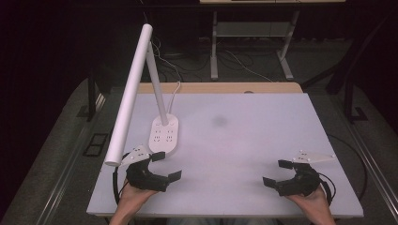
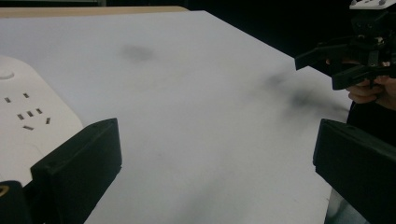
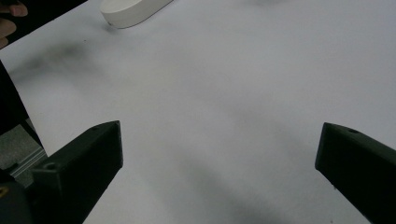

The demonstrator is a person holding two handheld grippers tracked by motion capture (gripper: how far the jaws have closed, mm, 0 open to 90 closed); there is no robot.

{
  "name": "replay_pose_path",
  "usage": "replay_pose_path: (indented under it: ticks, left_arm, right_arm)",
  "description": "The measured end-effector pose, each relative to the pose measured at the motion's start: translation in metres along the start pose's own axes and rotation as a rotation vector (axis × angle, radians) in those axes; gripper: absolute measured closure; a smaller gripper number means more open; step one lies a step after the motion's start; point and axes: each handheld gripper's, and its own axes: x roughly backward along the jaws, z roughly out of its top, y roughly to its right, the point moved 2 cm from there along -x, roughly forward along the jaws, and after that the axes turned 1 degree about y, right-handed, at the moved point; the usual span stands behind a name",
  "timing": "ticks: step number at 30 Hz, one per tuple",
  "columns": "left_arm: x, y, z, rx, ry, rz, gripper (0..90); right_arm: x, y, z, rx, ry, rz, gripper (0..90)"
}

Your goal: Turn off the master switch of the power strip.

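The table (image 1: 263, 140) has a pale white top marked with one faint grey smudge (image 1: 219, 121), and a light wood strip (image 1: 225, 87) edges its far side. The lamp (image 1: 129, 89) is plain white, its base (image 1: 164, 133) dotted with small dark socket slots. Both grippers (image 1: 165, 166) (image 1: 277, 173) are black, each carrying a light grey plate. The surrounding floor (image 1: 56, 154) is dull grey.

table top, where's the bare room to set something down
The white table is bare across its middle and whole far right, from the lamp base over to the right edge, and between the left gripper and right gripper. The near-left corner is crowded: lamp base, its overhanging lamp head and the left gripper.
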Motion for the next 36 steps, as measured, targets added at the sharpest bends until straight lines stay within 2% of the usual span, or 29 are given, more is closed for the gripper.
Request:
replay_pose_path:
  ticks: [11,23,36]
  left_arm:
    - [0.001,-0.007,0.010,-0.006,-0.031,0.004,0.1]
    - [0.006,-0.020,0.019,-0.010,-0.050,0.029,0.2]
    - [0.011,-0.036,0.023,0.016,-0.051,0.040,1.0]
  right_arm:
    - [0.001,0.001,0.000,-0.001,0.001,-0.004,0.1]
    - [0.001,0.002,-0.001,-0.003,0.002,-0.007,0.1]
    - [0.000,0.002,-0.001,-0.003,0.003,-0.016,0.1]
